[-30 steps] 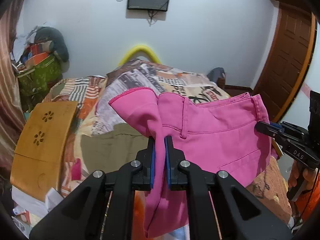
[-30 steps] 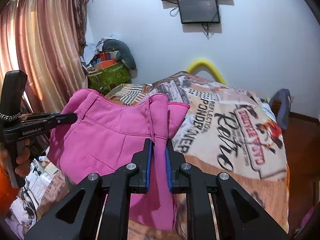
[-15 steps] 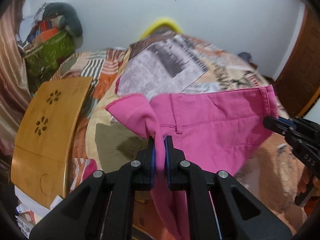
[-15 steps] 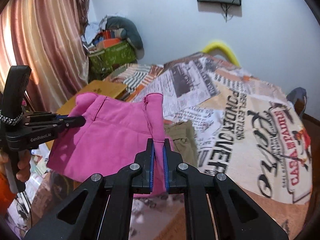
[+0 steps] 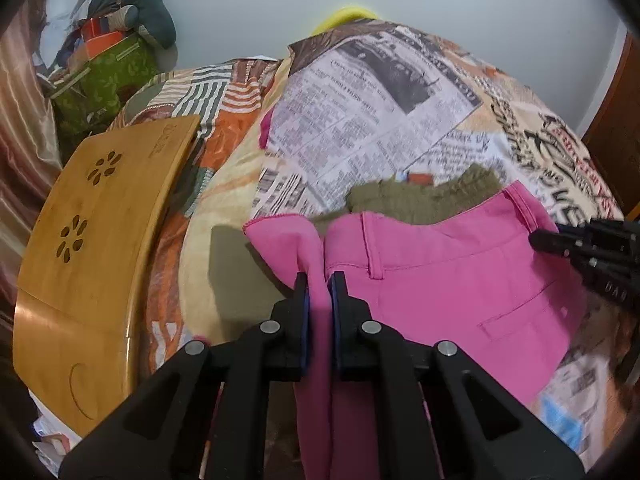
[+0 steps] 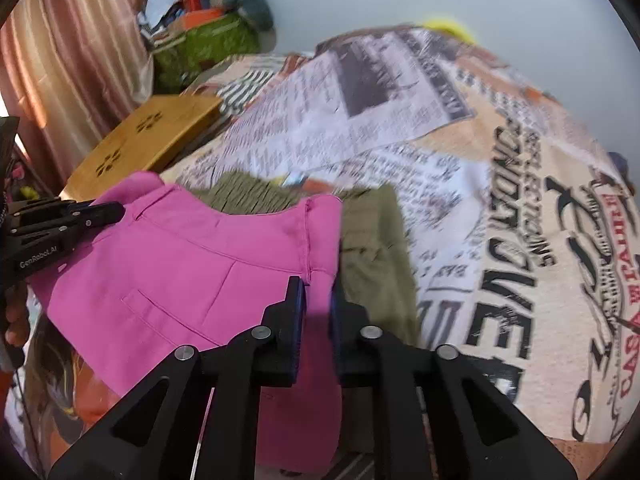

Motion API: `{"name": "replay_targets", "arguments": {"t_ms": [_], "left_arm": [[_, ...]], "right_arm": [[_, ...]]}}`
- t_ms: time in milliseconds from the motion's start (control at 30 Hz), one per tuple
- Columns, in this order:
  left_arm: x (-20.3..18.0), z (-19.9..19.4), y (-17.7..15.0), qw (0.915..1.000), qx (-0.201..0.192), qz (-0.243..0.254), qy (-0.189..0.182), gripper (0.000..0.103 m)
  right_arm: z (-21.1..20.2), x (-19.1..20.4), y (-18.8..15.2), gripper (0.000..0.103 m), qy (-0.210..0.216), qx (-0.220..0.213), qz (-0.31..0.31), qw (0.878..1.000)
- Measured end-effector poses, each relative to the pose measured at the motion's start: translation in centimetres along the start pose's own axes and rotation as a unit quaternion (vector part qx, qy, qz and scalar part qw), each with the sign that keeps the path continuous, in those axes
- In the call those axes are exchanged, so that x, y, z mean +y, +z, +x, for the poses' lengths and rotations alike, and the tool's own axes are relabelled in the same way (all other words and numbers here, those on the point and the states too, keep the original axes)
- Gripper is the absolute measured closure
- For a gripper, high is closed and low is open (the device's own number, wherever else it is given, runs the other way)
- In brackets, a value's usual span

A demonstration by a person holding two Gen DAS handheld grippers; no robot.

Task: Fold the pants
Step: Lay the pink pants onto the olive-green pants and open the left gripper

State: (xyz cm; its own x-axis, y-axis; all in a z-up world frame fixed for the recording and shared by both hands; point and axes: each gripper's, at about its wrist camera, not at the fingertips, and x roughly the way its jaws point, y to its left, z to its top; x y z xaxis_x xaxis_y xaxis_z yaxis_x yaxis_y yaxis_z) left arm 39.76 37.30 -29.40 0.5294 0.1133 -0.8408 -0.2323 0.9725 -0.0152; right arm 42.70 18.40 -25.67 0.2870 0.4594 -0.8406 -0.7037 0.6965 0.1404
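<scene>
— Holding the pink pants [image 5: 460, 280] by the waistband, are they?
— Yes, left claw [image 5: 319, 280] and right claw [image 6: 317, 288] are both pinching it closed; soft, light cloth is sagging between them, over the bed [image 6: 500, 200].

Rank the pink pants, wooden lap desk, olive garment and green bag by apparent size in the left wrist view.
1. pink pants, though nearness inflates them
2. wooden lap desk, close behind
3. olive garment, mostly covered
4. green bag, farthest away, so unsure against the garment
</scene>
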Motion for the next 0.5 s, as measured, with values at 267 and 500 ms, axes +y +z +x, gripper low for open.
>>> {"name": "replay_targets", "arguments": {"t_ms": [267, 500], "left_arm": [[1.8, 0.8, -3.1, 0.9995, 0.027, -0.007, 0.015, 0.087], [3.9, -1.5, -2.6, 0.9986, 0.005, -0.025, 0.046, 0.087]], "right_arm": [[-0.2, 0.7, -1.2, 0.07, -0.026, 0.025, -0.036, 0.999], [-1.1, 0.8, -0.3, 0.07, 0.001, 0.004, -0.026, 1.0]]}}
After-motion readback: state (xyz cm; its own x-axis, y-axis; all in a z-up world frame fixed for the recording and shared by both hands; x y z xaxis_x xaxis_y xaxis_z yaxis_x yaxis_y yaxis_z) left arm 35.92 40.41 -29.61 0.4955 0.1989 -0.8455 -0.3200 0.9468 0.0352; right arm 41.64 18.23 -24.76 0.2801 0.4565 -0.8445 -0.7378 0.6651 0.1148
